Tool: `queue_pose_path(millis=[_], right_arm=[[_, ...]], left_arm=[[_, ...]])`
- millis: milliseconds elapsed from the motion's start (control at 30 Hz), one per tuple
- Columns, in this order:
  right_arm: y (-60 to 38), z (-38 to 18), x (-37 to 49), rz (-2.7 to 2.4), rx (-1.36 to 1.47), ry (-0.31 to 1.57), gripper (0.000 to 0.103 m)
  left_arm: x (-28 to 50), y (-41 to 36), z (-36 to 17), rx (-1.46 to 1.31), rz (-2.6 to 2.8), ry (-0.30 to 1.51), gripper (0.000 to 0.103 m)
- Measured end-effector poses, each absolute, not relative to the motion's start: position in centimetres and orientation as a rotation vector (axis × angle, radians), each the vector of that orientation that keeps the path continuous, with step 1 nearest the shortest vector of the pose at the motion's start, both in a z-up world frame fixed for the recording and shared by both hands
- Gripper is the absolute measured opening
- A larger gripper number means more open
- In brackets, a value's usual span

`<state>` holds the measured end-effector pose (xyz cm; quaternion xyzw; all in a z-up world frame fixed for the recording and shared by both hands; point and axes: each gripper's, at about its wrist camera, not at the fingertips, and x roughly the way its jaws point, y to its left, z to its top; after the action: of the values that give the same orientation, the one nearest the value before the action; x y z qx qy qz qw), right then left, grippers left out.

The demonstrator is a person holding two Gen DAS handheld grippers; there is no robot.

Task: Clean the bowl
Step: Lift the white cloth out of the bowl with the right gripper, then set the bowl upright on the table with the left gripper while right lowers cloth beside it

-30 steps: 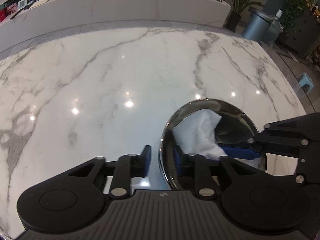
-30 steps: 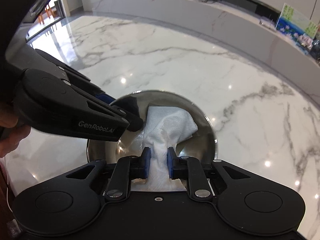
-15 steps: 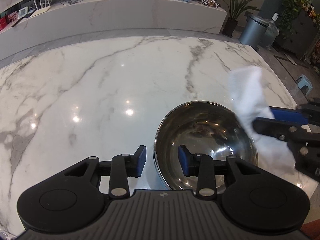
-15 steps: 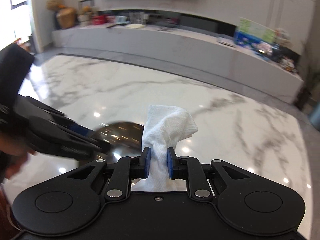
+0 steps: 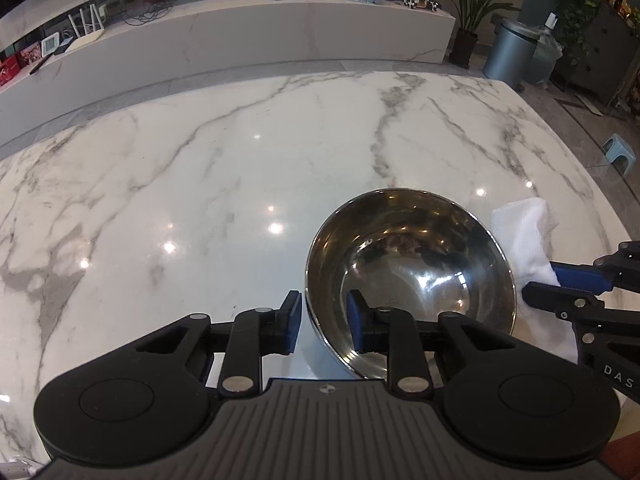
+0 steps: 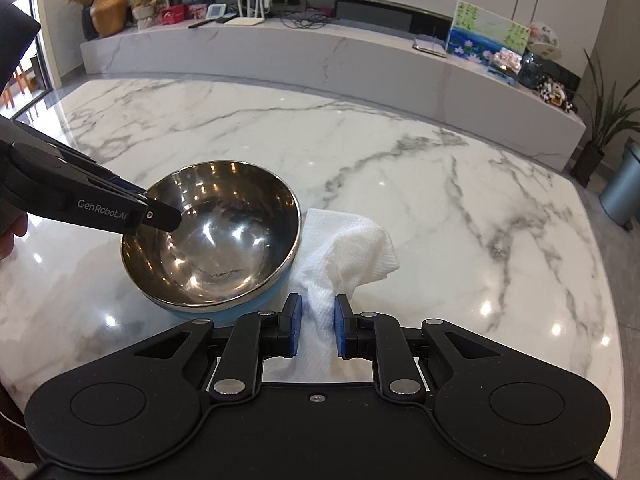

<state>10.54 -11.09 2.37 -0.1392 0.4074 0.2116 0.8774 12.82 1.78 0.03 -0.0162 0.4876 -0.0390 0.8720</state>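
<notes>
Here the marble table (image 5: 200,184) carries a steel bowl (image 6: 212,236) with a blue outside, resting near the front edge, round and so with no long axis, its mouth facing upward and tipped slightly. The left gripper (image 5: 320,322) straddles the near rim, one pad inside and one outside, jaws parted; whether they press the rim I cannot tell. Just beside the bowl on its right lies a white cloth (image 6: 344,252), bunched lengthwise toward the right gripper (image 6: 316,326), which pinches its near end.
</notes>
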Motion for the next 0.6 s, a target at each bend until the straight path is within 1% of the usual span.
queue_pose_path(millis=[600], right_arm=[[-10.5,-0.5,11.2,0.485,-0.297,0.933,0.015]], left_arm=[[11.9,0.8,-1.0,0.063,-0.089,1.015,0.02]])
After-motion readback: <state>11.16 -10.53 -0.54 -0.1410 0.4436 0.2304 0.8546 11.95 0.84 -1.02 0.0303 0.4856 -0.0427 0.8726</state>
